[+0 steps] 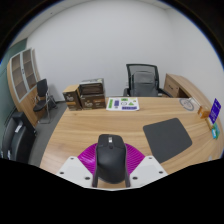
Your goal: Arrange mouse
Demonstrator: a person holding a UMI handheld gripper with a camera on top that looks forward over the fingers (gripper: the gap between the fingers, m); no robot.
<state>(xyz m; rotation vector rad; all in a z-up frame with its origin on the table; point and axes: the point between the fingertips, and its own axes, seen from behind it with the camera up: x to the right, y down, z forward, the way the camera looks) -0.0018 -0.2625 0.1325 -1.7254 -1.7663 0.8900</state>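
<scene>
Holding one black mouse [111, 158], your gripper [111, 172] has both fingers pressed against its sides, the two pink pads [88, 157] clasping it over the wooden desk [90, 130]; one dark mouse mat [167, 136] lies on the desk just ahead and to the right, apart from the mouse; two black office chairs stand beyond, one [144, 79] behind the desk, one [42, 100] at the left.
</scene>
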